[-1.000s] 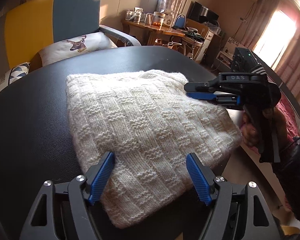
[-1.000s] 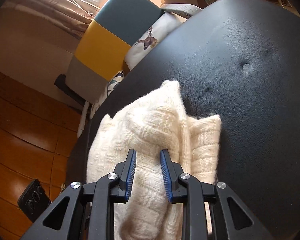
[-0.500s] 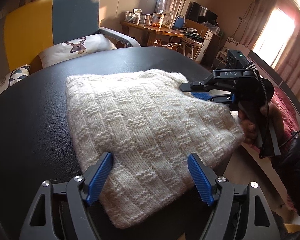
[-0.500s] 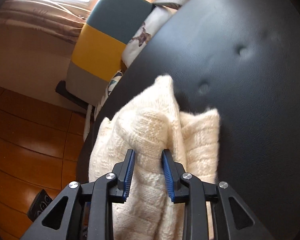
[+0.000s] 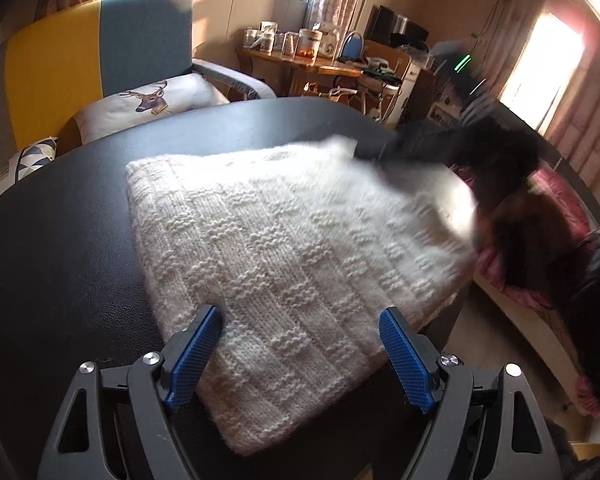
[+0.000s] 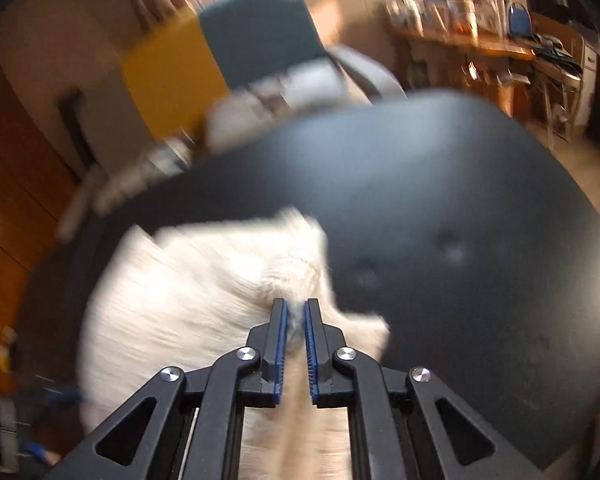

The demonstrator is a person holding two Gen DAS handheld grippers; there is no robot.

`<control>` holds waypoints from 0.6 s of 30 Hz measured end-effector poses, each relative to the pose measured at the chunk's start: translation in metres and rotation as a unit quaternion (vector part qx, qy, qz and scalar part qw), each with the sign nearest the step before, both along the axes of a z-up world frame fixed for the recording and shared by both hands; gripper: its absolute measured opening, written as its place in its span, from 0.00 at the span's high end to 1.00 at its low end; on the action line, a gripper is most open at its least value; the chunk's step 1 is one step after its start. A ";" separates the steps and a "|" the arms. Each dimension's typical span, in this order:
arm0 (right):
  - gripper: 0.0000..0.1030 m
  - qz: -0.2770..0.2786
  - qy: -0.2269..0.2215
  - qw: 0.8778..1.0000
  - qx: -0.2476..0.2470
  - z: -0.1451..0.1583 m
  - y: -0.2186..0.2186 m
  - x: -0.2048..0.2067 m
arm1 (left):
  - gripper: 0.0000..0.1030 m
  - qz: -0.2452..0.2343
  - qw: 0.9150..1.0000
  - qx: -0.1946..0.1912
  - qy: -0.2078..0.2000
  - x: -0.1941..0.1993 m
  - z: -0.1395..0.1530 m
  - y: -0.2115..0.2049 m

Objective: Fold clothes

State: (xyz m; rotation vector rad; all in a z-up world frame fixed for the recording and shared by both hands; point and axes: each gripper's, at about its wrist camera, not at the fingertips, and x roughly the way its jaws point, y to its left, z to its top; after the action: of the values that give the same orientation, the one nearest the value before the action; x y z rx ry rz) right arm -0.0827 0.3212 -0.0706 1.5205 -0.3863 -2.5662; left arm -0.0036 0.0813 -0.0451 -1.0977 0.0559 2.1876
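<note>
The sweater (image 5: 284,264) lies already folded into a thick pad on the black worktop (image 5: 60,248), reaching to its edge at 3 o'clock. My left tool (image 5: 300,344) is spread wide, released, over the near hem at 6 o'clock. My right tool (image 6: 295,320) is clenched on a bunched corner at 2 o'clock, blurred. I judge one last fold or tidy-up remains.

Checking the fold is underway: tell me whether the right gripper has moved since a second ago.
Yes. The right gripper has swung: the chair now sits above it, not off left, and it has closed on the sweater.
</note>
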 end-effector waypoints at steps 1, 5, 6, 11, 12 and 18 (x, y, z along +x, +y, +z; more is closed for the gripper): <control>0.94 -0.006 -0.005 1.000 -0.014 -0.013 0.004 0.002 | 0.20 -0.002 1.000 0.019 -0.003 0.000 0.004 -0.003; 0.94 -0.041 0.031 0.997 -0.062 -0.026 0.022 0.019 | 0.20 0.000 0.998 0.062 -0.013 -0.014 0.017 -0.004; 0.94 -0.048 0.032 0.996 -0.075 -0.028 0.025 0.021 | 0.20 0.000 0.998 0.066 -0.017 -0.021 0.019 0.000; 0.94 -0.069 0.021 0.989 -0.127 -0.035 0.033 0.032 | 0.21 -0.027 0.999 0.011 -0.024 -0.040 0.001 0.034; 0.94 -0.068 0.019 0.989 -0.130 -0.035 0.033 0.037 | 0.21 -0.034 0.999 -0.005 -0.024 -0.039 -0.005 0.037; 0.92 -0.044 0.024 0.986 -0.161 -0.036 0.014 0.061 | 0.20 -0.050 0.998 -0.029 -0.012 -0.020 -0.013 0.005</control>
State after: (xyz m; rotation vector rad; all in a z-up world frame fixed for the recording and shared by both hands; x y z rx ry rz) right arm -0.0214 0.3351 -0.1062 1.3496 -0.8337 -2.4458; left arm -0.0239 0.0864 -0.0582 -1.1288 0.1615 2.0956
